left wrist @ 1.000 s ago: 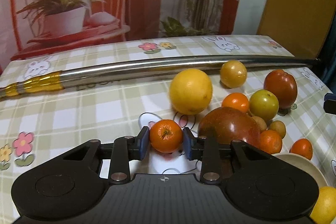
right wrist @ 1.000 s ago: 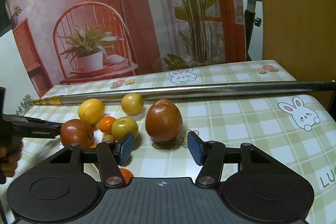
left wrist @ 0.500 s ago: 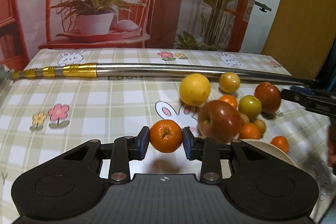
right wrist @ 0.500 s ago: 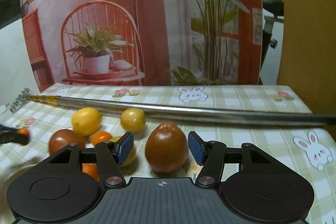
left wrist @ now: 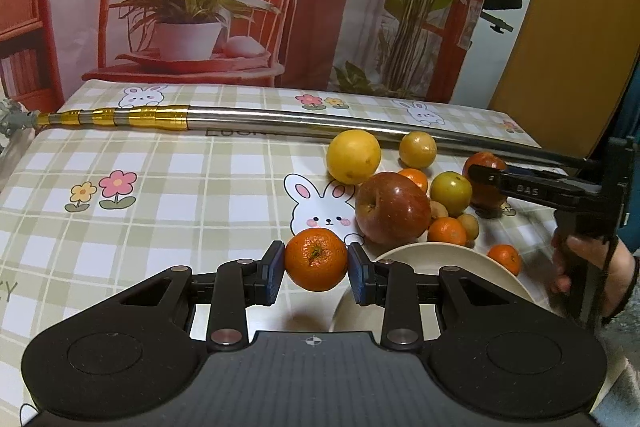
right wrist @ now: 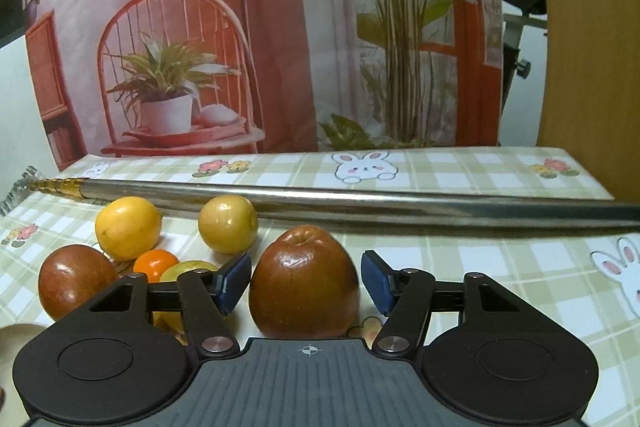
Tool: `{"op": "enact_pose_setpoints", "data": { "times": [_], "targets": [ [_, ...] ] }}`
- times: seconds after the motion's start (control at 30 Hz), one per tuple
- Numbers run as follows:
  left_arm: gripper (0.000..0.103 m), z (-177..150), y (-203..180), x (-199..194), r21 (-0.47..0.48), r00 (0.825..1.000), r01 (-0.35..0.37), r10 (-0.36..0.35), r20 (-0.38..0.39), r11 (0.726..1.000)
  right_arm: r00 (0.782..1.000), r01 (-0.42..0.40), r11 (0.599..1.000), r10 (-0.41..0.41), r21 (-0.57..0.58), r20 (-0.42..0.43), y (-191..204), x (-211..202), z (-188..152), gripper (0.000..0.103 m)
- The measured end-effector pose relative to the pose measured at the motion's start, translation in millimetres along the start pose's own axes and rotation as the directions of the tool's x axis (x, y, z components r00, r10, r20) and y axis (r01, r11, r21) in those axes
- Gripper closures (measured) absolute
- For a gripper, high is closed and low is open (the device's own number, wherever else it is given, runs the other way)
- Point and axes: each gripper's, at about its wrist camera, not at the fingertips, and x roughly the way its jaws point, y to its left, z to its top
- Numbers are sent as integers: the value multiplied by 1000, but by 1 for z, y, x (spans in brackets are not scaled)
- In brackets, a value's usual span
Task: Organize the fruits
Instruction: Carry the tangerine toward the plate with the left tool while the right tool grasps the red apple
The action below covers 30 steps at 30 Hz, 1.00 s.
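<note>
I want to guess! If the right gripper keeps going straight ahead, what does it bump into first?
Probably the red apple. It sits right between the open right gripper fingers, dead ahead. Depth is hard to judge.

A long steel pole [left wrist: 304, 121] with gold bands at its 9 o'clock end lies across the checked tablecloth [left wrist: 140, 211]. At 12 o'clock hangs a backdrop [right wrist: 280, 27] picturing a chair and plants.
</note>
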Motion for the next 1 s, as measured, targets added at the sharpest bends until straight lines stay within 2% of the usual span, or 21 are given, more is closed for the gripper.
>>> {"op": "enact_pose_setpoints", "data": {
  "times": [0.43,1.0],
  "targets": [
    [67,-9,-9,-1,1,1000,-7,7,-9,1000,999,-31,999,31,20,-29,-4,7,-4,46],
    [67,-19,-29,13,23,995,84,-83,-62,996,999,-42,998,43,42,-22,-8,5,-4,46]
  ]
}}
